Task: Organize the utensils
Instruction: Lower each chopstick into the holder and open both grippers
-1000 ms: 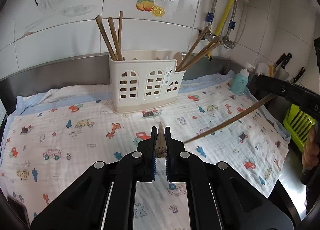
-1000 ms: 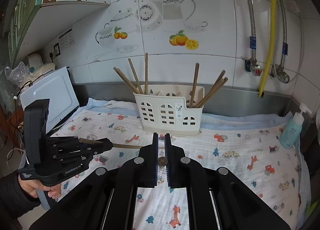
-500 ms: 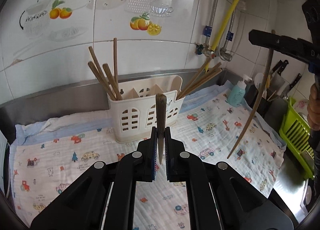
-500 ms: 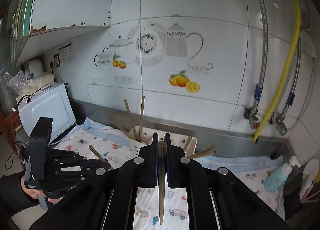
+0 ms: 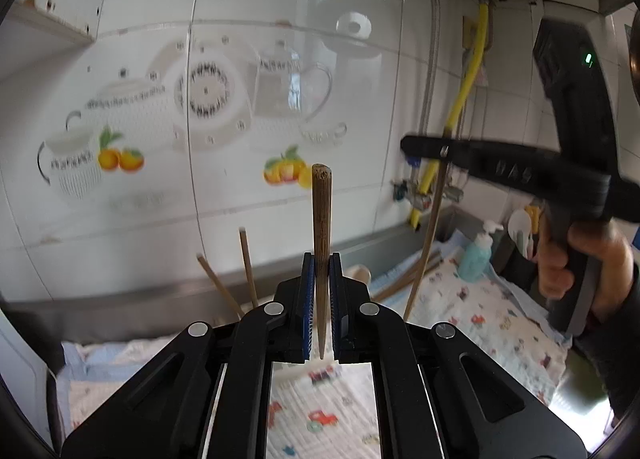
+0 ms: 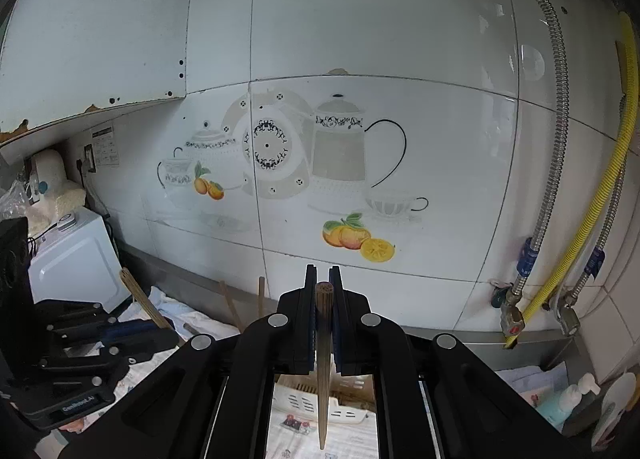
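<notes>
Both hand-held grippers are pinching thin brown wooden chopsticks: the left hand-held gripper (image 5: 320,273) one (image 5: 321,227) at frame centre, the right hand-held gripper (image 6: 322,285) another (image 6: 323,359) above the white slotted plastic caddy (image 6: 308,399). Each chopstick is hanging steeply, risking pivoting and missing a compartment.

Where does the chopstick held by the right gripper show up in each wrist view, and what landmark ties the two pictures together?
Left wrist view: the right gripper's chopstick hangs right of centre, clamped in the right gripper, thin end down over the cloth.
Right wrist view: the same chopstick stands at bottom centre between the shut jaws, blunt end up.
Shared landmark: the yellow hose on the tiled wall.
</notes>
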{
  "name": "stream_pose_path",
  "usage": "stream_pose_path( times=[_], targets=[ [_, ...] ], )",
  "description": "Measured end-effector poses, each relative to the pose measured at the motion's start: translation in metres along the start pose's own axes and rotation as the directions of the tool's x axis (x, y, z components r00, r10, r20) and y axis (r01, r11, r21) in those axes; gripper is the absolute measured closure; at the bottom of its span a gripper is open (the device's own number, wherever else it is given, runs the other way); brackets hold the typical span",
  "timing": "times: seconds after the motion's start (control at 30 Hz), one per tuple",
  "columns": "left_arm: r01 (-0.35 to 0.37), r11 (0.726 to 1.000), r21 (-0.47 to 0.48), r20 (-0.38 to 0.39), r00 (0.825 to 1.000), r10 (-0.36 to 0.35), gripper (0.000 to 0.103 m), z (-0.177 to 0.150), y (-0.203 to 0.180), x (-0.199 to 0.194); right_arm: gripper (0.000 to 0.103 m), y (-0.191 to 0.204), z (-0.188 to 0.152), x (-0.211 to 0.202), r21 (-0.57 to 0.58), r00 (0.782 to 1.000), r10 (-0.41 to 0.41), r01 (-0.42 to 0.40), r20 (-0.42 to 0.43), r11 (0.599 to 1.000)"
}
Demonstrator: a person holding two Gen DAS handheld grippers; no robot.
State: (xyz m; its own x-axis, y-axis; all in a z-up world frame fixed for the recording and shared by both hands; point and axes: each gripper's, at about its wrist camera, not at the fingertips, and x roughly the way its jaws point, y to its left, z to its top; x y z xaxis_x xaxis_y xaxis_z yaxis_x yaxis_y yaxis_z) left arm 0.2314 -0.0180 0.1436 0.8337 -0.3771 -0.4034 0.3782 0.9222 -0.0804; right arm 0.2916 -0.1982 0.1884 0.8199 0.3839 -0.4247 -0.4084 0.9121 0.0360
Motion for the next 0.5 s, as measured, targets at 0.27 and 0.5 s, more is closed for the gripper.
stream_pose_path(
  times=[0.27,0.5],
  targets=[
    [-0.071,0.997,-0.008,0.033,0.997,0.071,0.097,0.027,0.017,0.022,0.097,-0.011,0.019,0.027,0.023,0.997,-0.047,0.045,0.060,0.999],
    [-0.089,0.995,-0.034,-0.031,0.996,0.088,0.097,0.013,0.033,0.049,0.097,-0.028,0.014,0.056,0.045,0.995,-0.086,0.084,0.049,0.995]
  ],
)
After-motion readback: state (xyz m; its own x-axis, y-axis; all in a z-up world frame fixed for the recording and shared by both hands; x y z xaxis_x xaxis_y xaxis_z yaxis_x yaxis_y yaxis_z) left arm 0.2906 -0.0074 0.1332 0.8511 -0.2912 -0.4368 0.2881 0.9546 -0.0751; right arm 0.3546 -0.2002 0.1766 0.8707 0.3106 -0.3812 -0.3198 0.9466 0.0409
